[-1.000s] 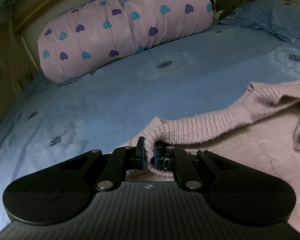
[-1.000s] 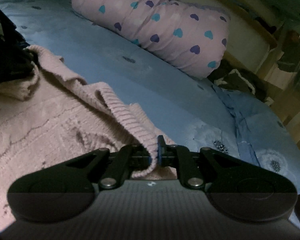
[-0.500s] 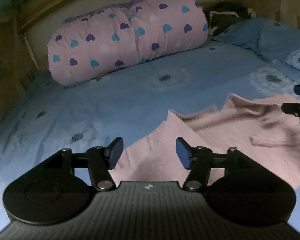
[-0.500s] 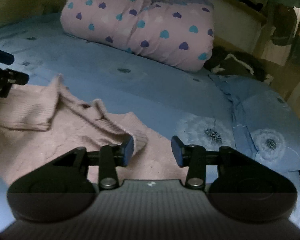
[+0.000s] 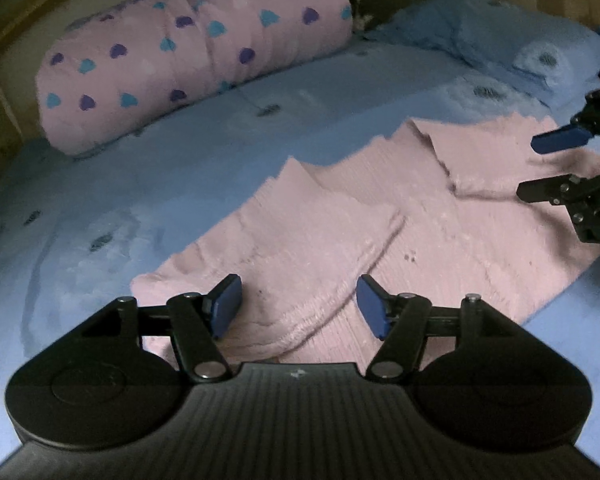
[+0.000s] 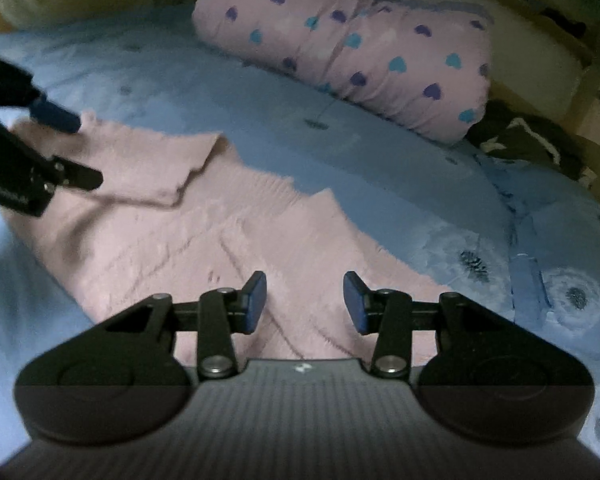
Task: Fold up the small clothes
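A pink knitted sweater (image 5: pixel 340 220) lies spread on the blue bedsheet, partly folded, with a sleeve laid over its body. It also shows in the right wrist view (image 6: pixel 204 216). My left gripper (image 5: pixel 298 304) is open and empty, above the sweater's near edge. My right gripper (image 6: pixel 305 304) is open and empty, above the sweater's other side. Each gripper shows at the edge of the other's view: the right one (image 5: pixel 548 168) at the far right, the left one (image 6: pixel 76 150) at the far left.
A pink bolster with blue and purple hearts (image 5: pixel 196 52) lies across the far side of the bed (image 5: pixel 100 200). A blue pillow (image 5: pixel 500 36) and dark clothing (image 6: pixel 528 140) lie beside it. A wooden bed frame runs behind.
Both grippers let go of the sweater's ribbed edge, opened and pulled up and back. The sweater now lies flat on the sheet.
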A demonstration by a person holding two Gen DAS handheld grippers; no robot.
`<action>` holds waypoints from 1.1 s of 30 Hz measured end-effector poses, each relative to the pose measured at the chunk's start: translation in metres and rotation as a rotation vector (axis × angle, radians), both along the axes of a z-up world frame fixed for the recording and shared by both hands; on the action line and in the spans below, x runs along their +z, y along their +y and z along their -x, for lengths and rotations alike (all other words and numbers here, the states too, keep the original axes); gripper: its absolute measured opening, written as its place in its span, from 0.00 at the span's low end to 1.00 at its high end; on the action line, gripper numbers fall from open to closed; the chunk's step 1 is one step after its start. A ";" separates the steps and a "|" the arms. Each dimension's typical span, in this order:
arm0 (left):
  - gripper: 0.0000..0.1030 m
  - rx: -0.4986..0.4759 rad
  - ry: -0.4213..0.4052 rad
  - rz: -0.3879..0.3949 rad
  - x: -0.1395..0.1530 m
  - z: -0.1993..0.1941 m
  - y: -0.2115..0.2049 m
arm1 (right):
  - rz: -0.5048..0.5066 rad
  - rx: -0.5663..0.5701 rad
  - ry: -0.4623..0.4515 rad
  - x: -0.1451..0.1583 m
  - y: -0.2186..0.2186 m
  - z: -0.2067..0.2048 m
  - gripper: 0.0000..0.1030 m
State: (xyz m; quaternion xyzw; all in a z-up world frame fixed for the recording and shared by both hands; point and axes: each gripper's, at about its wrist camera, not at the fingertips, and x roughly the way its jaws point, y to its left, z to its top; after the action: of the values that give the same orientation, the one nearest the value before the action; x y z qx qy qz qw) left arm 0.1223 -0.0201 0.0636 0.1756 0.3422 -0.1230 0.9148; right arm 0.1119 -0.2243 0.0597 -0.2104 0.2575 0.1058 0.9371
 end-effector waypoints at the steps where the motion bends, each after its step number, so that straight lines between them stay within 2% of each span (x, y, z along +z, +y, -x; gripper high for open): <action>1: 0.68 -0.007 0.005 -0.010 -0.004 -0.002 0.000 | 0.020 0.016 0.008 -0.003 0.001 -0.001 0.43; 5: 0.69 -0.024 -0.025 -0.026 -0.014 -0.006 -0.003 | 0.072 0.034 0.035 -0.016 0.004 -0.006 0.43; 8: 0.68 -0.014 -0.053 -0.019 -0.017 -0.011 -0.006 | 0.057 0.028 0.030 -0.018 0.003 -0.009 0.43; 9: 0.61 -0.010 -0.057 -0.013 -0.017 -0.014 -0.007 | 0.046 0.024 0.027 -0.017 0.002 -0.011 0.43; 10: 0.45 -0.006 -0.057 -0.001 -0.017 -0.016 -0.007 | 0.031 0.017 0.026 -0.017 0.000 -0.013 0.42; 12: 0.25 0.014 -0.049 0.023 -0.014 -0.020 -0.006 | -0.004 0.003 0.027 -0.018 -0.003 -0.017 0.42; 13: 0.18 0.033 -0.055 0.035 -0.011 -0.022 -0.004 | -0.022 -0.001 0.030 -0.018 -0.004 -0.019 0.37; 15: 0.17 0.078 -0.076 0.051 -0.006 -0.027 0.003 | -0.062 0.006 0.027 -0.017 -0.008 -0.022 0.14; 22: 0.17 0.256 -0.123 0.105 0.006 -0.055 0.045 | -0.149 -0.110 -0.065 -0.006 -0.031 -0.034 0.13; 27: 0.18 0.373 -0.114 0.107 0.000 -0.070 0.075 | -0.223 -0.340 -0.146 -0.006 -0.065 -0.049 0.16; 30: 0.18 0.427 -0.103 0.079 -0.003 -0.071 0.089 | -0.239 -0.427 -0.126 -0.014 -0.085 -0.054 0.16; 33: 0.20 0.458 -0.089 0.128 0.003 -0.069 0.100 | -0.260 -0.484 -0.105 -0.017 -0.098 -0.054 0.16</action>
State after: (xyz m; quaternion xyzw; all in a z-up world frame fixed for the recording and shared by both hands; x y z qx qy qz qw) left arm 0.1914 0.0804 0.0670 0.0402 0.3237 0.0741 0.9424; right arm 0.1663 -0.3218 0.0430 -0.0262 0.2357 -0.0998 0.9663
